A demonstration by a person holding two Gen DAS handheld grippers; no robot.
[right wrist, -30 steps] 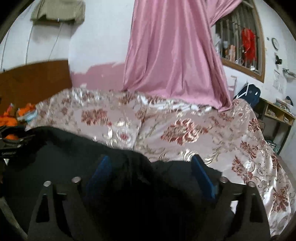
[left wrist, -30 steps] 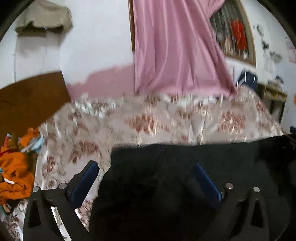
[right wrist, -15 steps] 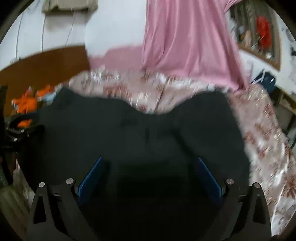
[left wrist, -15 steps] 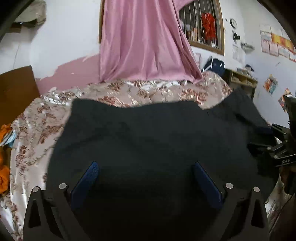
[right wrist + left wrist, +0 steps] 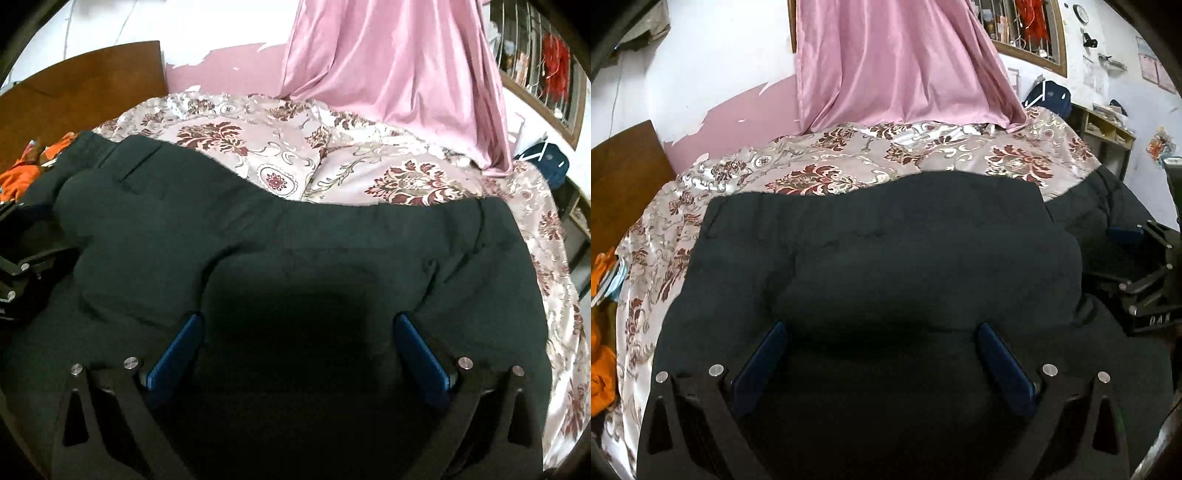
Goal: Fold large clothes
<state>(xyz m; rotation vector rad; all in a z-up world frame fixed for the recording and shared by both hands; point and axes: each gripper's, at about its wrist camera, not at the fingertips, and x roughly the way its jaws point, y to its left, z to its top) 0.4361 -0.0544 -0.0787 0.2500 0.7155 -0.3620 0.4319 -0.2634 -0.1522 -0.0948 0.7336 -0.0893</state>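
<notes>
left gripper (image 5: pixel 882 350): blue pads are seen spread wide, black garment (image 5: pixel 886 258) lying between them, not pinched as far as can be told. right gripper (image 5: pixel 295 347): jaws are opening, near their widest; the same dark cloth is seen between the pads, no pad pressed on it. the black garment is spread across the near side of the bed, over the floral bedspread (image 5: pixel 849 166); a belt loop and waistband edge are noted at its far left in the right wrist view. orange clothes (image 5: pixel 18 173) are seen at the garment's left end. beyond the garment, bare bedspread, then a pink curtain (image 5: pixel 897 62) hanging onto the bed, a brown headboard (image 5: pixel 85 88) to its left, a barred window (image 5: pixel 1027 29) to its right.
</notes>
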